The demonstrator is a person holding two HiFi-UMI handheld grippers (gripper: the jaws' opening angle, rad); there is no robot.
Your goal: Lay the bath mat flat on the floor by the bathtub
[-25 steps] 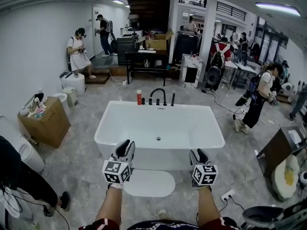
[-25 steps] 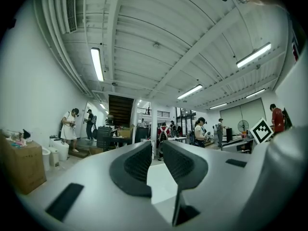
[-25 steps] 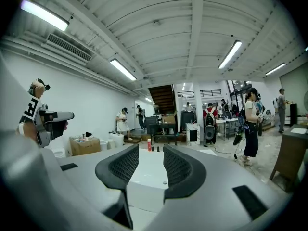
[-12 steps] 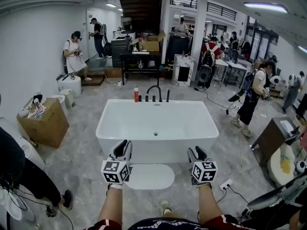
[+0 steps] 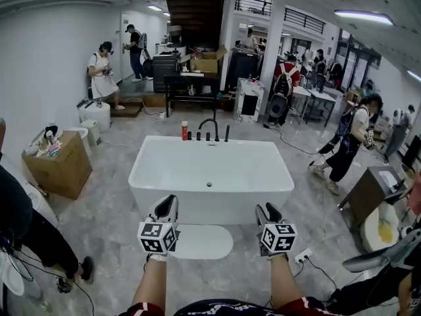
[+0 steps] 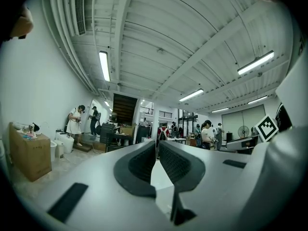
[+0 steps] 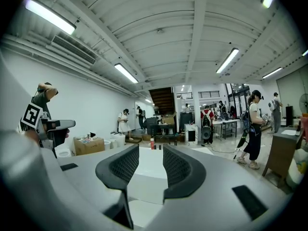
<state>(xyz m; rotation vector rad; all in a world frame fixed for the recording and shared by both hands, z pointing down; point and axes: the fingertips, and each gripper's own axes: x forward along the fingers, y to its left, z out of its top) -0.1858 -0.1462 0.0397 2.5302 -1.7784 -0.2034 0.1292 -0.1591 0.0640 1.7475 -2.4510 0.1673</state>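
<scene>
Strip lights (image 5: pixel 363 17) shine over white walls (image 5: pixel 46 64), a grey marbled floor (image 5: pixel 112 222) and a dark staircase (image 5: pixel 194 8) behind.

Bath mat (image 5: pixel 200 241) on floor (image 5: pixel 112 222) just near-side of bathtub (image 5: pixel 210 176); faucet (image 5: pixel 212 129), bottle (image 5: pixel 185 131) at its far rim; cardboard box (image 5: pixel 58 166) well left.
</scene>
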